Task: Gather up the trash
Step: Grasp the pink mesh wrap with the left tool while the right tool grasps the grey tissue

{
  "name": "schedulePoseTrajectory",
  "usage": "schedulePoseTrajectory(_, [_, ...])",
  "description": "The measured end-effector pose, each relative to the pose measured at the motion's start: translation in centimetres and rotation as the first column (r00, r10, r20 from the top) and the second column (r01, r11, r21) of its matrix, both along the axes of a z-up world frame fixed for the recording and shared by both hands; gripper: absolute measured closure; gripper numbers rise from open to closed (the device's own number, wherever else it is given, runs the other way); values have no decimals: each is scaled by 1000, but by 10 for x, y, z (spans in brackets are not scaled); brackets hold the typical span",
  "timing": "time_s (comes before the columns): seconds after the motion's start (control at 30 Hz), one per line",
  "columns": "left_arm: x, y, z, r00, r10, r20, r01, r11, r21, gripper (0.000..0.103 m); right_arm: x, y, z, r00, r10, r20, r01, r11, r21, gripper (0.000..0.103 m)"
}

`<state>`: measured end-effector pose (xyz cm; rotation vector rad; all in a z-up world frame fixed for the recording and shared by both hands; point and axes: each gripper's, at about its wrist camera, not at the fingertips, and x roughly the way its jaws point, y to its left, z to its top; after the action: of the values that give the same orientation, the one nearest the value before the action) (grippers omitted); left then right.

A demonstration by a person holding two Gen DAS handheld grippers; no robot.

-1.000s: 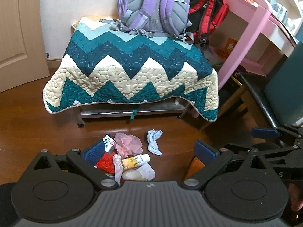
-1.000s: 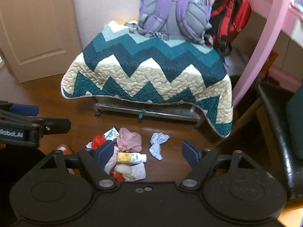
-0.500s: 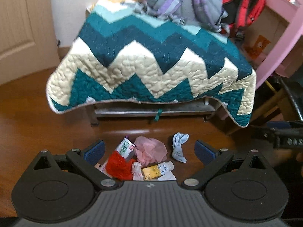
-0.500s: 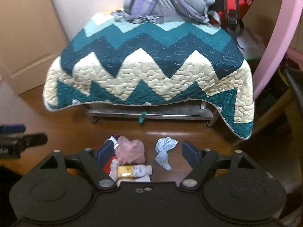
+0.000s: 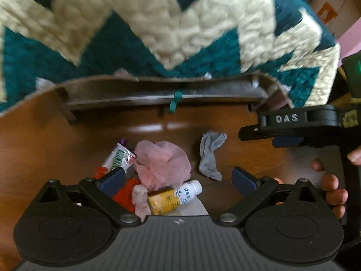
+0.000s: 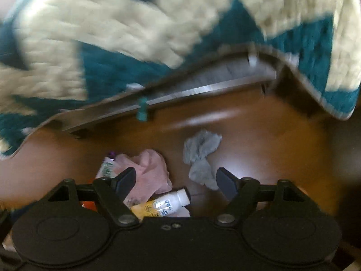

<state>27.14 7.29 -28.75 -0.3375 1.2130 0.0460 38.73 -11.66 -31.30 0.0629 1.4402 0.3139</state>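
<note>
A heap of trash lies on the brown wooden floor. It holds a pink crumpled bag (image 5: 161,163) (image 6: 146,172), a yellow-and-white small bottle (image 5: 173,197) (image 6: 161,204), a red wad (image 5: 125,193) and a green-and-white wrapper (image 5: 118,157) (image 6: 106,168). A grey crumpled tissue (image 5: 211,153) (image 6: 202,159) lies apart to the right. My left gripper (image 5: 178,178) hangs open just above the heap. My right gripper (image 6: 177,180) is open too, with the tissue near its right finger. In the left wrist view it shows at the right (image 5: 279,133), held by a hand (image 5: 331,187).
A low bench (image 5: 162,98) draped with a teal-and-cream zigzag quilt (image 5: 180,29) stands right behind the trash, its edge overhanging the floor. A pink desk leg (image 5: 352,43) sits at the far right. Bare floor lies left of the heap.
Both grippers have dropped lower and moved in toward the trash; the quilt now fills the upper view and the backpacks are out of sight. The trash itself has not shifted.
</note>
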Motion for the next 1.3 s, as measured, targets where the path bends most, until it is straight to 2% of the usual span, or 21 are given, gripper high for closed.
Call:
schedulePoseTrajectory(0.1, [12,-2,-37,999,3,-46,-3,1000,-12,2,10,-7,-39,995,-78,-67,79,997,-1,25])
schedulePoseTrajectory(0.2, [21,-3,-67,997,3,-79,-5,1000,-25,2,14,-7,-69,992,-91,-85,89,996,-25,26])
schedulePoseTrajectory(0.53, [47,-9,-140,990,-31,-140,26,999,-33,3,28,9,-146,988,-51,-146,44,998,-50,27])
schedulePoseTrajectory(0.63, [56,-14,-157,987,-54,-149,48,998,-42,11,28,12,-164,986,-50,-158,40,997,-65,28])
schedulePoseTrajectory(0.73, [62,-18,-171,983,-75,-167,70,997,-37,13,30,17,-176,987,-28,-159,16,997,-71,28])
schedulePoseTrajectory(0.8, [65,-19,-179,980,-81,-183,76,997,-34,27,30,17,-182,987,-23,-157,11,997,-77,29])
schedulePoseTrajectory(0.93, [68,-19,-190,976,-79,-201,72,997,-41,40,30,20,-191,987,-12,-162,0,997,-71,30])
schedulePoseTrajectory(1.1, [68,-16,-192,976,-80,-203,70,996,-56,65,30,24,-198,988,2,-152,-13,997,-75,31])
schedulePoseTrajectory(1.17, [68,-15,-193,976,-75,-203,63,996,-66,70,29,28,-198,989,5,-147,-17,997,-78,32])
schedulePoseTrajectory(1.23, [69,-16,-194,976,-82,-201,70,996,-63,72,26,29,-197,990,14,-143,-26,996,-82,45])
schedulePoseTrajectory(1.27, [68,-16,-194,976,-85,-200,73,995,-63,74,26,30,-200,990,19,-142,-33,995,-96,65])
schedulePoseTrajectory(1.3, [69,-16,-194,976,-86,-198,75,995,-63,79,26,31,-202,989,18,-146,-34,993,-109,65])
